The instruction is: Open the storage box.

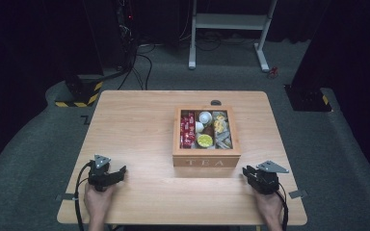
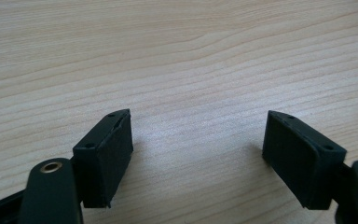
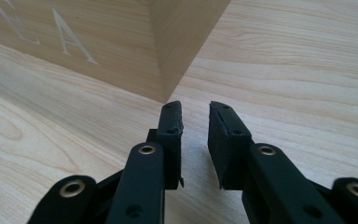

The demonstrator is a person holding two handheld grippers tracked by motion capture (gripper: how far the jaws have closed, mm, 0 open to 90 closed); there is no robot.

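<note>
A wooden box marked TEA (image 1: 206,161) stands open on the middle of the wooden table (image 1: 135,125). It holds red packets (image 1: 188,129), small white pods (image 1: 204,117), a yellow round item (image 1: 204,140) and wrapped sachets (image 1: 222,131). My left gripper (image 1: 118,174) (image 2: 198,126) rests near the table's front left, jaws wide open over bare wood. My right gripper (image 1: 248,173) (image 3: 196,116) lies at the front right, pointing at the box's near right corner (image 3: 161,70). Its jaws stand a narrow gap apart with nothing between them.
Behind the table a white metal frame (image 1: 229,21) stands on the grey floor, with cables and a black stand with yellow-black stripes (image 1: 79,94) at the left. A small dark knob (image 1: 216,102) sits at the table's far edge.
</note>
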